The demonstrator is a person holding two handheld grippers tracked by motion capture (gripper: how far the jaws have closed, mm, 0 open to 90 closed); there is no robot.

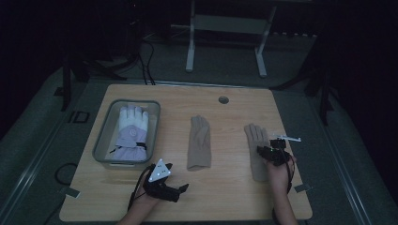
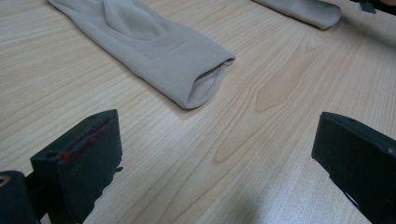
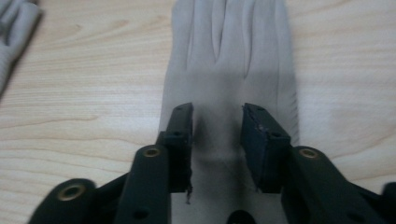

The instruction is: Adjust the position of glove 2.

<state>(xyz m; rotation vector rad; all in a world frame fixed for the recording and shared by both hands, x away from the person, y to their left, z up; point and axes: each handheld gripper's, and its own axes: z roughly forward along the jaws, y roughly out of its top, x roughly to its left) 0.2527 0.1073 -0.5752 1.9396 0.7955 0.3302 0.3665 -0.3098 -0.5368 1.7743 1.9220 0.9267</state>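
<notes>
The right claw (image 3: 217,140) hangs over the right glove (image 3: 233,70) on the bench (image 1: 225,197), jaws partly apart, pinching nothing. The left claw (image 1: 180,188) rests wide open and empty near the middle glove (image 2: 154,51). This looks like the pickup step: next, lower the jaws onto the fabric and close to pinch it

Left claw (image 1: 182,188) wide open, low and level; right claw (image 3: 217,140) part-open, jaws pointing down.
</notes>
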